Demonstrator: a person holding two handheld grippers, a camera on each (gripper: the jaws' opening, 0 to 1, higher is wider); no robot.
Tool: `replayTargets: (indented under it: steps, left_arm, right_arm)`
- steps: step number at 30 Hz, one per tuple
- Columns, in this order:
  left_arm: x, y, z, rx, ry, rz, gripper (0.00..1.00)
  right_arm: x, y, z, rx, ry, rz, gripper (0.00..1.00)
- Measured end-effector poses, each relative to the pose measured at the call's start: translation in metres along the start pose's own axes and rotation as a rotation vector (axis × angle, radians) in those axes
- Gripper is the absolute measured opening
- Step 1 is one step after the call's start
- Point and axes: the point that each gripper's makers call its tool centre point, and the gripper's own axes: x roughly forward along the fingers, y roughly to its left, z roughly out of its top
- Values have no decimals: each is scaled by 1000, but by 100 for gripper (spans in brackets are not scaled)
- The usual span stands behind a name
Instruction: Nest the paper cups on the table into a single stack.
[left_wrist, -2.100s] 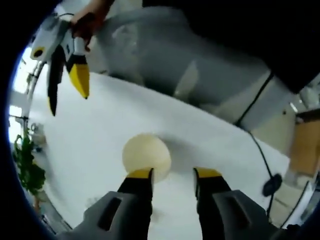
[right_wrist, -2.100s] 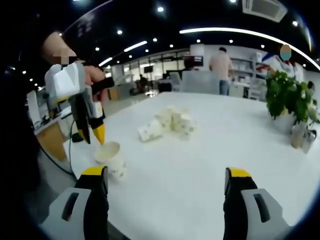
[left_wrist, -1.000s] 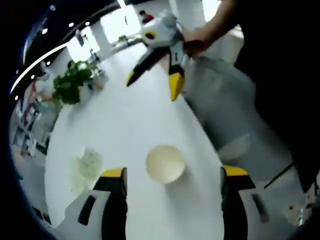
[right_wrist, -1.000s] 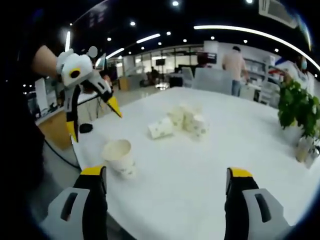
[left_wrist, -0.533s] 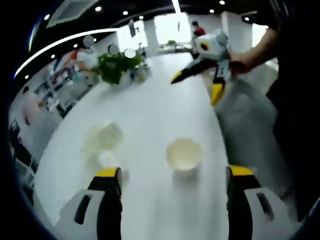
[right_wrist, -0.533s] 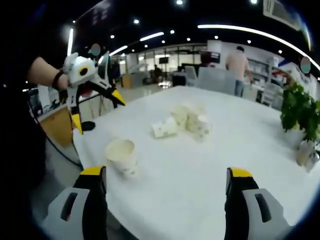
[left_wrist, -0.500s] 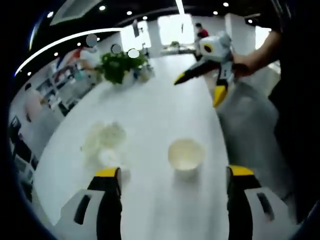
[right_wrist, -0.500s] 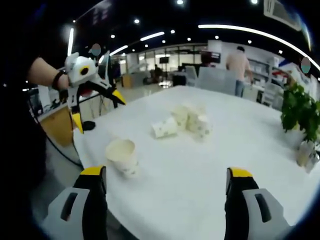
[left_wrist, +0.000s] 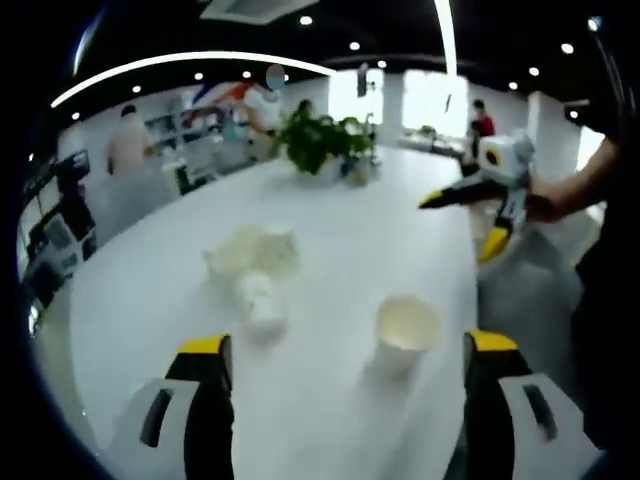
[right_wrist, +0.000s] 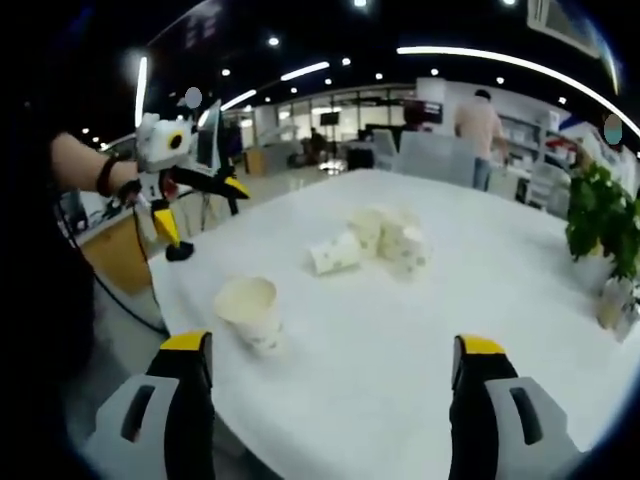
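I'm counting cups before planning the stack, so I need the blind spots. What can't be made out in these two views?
- Cup cluster: right gripper view, small and overlapping; left gripper view, blurred. Count unclear.
- Lone upright cup: whether anything is nested inside it, interior washed out in the left gripper view.
- Potted plant: cut by the right gripper view's edge.
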Motion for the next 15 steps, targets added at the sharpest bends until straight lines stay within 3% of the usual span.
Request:
replayTargets:
  steps: [2,5,8,15]
  left_arm:
    - [-4,2,-4,-4,-4,13,100]
    - [-10,5,-7,-89,-21,32,100]
    - [-16,7,-6,-67,-32,59,100]
    - [-25,16,4,-113,-78,130,100]
  right_arm:
    - [0,0,0,0,0,1,98]
    - [1,1,1,-3,1,4,98]
    - [2,1,2,-16,-1,10,98]
    - [9,-8,11,-10,-14,19,99]
